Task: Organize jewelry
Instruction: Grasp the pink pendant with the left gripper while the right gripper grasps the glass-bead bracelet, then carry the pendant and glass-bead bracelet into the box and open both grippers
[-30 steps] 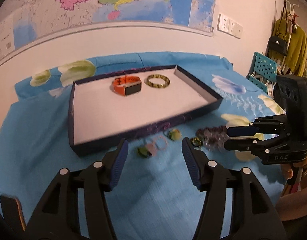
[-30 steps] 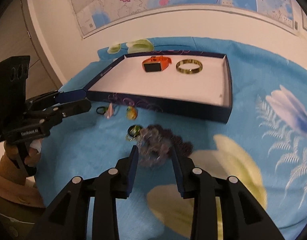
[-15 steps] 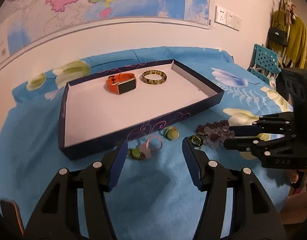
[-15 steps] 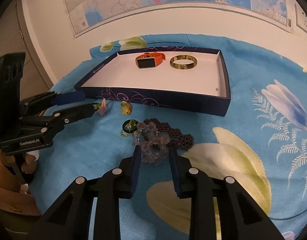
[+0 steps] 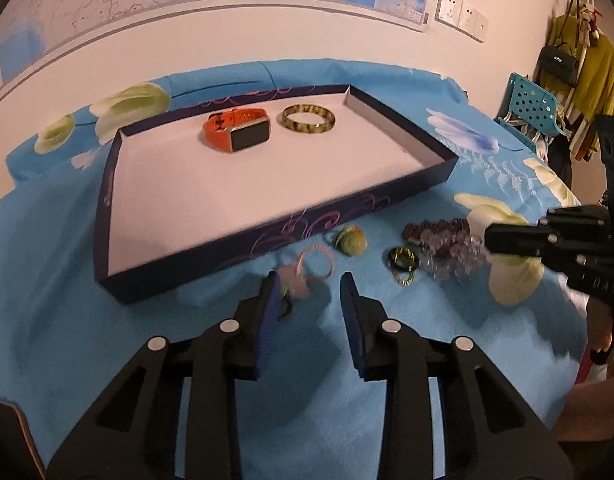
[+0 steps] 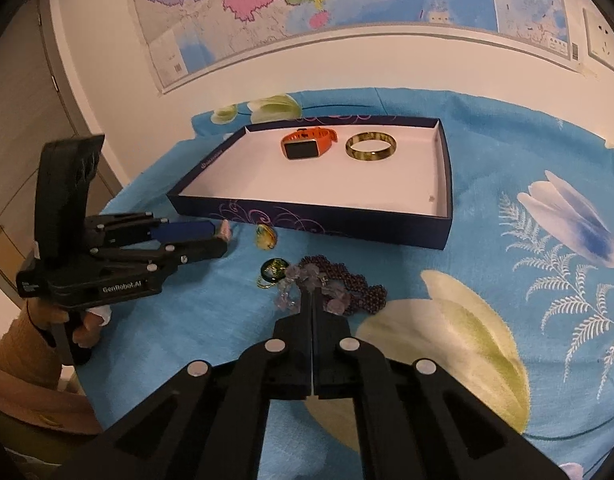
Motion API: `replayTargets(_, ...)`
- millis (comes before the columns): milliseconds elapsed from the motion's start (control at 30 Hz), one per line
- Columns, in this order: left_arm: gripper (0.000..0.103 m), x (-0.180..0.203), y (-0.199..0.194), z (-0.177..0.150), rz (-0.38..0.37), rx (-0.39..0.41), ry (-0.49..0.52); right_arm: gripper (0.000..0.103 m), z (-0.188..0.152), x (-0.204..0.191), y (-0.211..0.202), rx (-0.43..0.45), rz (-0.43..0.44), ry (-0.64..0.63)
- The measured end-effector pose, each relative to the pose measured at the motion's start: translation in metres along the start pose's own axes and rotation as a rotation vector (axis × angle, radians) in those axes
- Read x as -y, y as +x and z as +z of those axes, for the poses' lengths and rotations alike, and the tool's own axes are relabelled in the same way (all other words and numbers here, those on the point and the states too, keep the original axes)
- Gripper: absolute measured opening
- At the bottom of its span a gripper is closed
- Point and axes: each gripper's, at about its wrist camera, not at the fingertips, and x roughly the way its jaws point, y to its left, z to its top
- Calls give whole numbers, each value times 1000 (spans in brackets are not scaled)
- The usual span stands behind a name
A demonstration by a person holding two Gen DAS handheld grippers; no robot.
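Pale purple crystal beads now sit pinched at the tips of my right gripper, whose jaws stood apart around them a second ago and have come fully together. That bracelet lies on the blue flowered cloth of the tabletop, near side of the dark box tray, touching a darker bead bracelet that runs away to the right. My left gripper has come lower and nearer the pink ring charm; its jaws are closing, with the charm's near end between them, not yet pressed. The charm's long axis runs from near left to far right. In the tray's far part the orange watch lies with its strap running left to right, the green bangle just right of it.
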Motion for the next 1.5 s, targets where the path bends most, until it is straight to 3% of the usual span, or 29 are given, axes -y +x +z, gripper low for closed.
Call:
replayTargets(167, 29, -6, -8, -11, 15, -11, -6, 0, 3, -2, -8, 27, 39, -1)
replayTargets(233, 37, -3, -14, -10, 13, 20, 7, 2, 2, -3, -8, 21, 44, -2)
replayTargets(267, 39, -2, -16, -8, 11, 32, 13, 4, 1, -1, -5, 12, 38, 4)
replayTargets(333, 40, 4, -15, -3, 11, 51, 29, 34, -1, 1, 1, -2, 10, 21)
replayTargets(567, 41, 13, 3, 11, 20, 36, 55, 37, -5, 0, 21, -49, -46, 3)
replayTargets(667, 41, 13, 7, 13, 19, 24, 54, 29, -6, 0, 27, -60, -52, 0)
replayTargets(700, 38, 12, 10, 14, 17, 14, 48, 20, -6, 0, 27, -60, -44, 1)
replayTargets(800, 25, 8, 11, 14, 4, 8, 28, 19, -5, -1, 22, -38, -50, -7)
replayTargets(867, 23, 6, 10, 12, -11, 11, 16, 8, -3, -2, 16, -21, -32, -9)
replayTargets(1000, 5, 7, 2, 9, -48, 22, 1, 8, 5, -6, 6, 12, -20, -30)
replayTargets(1300, 4, 2, -20, 4, -107, 73, -54, 8, 23, -7, -18, 84, 61, -11)
replayTargets(1500, 4, -2, -40, 12, -135, 125, -71, 8, 37, -10, -30, 126, 67, -28)
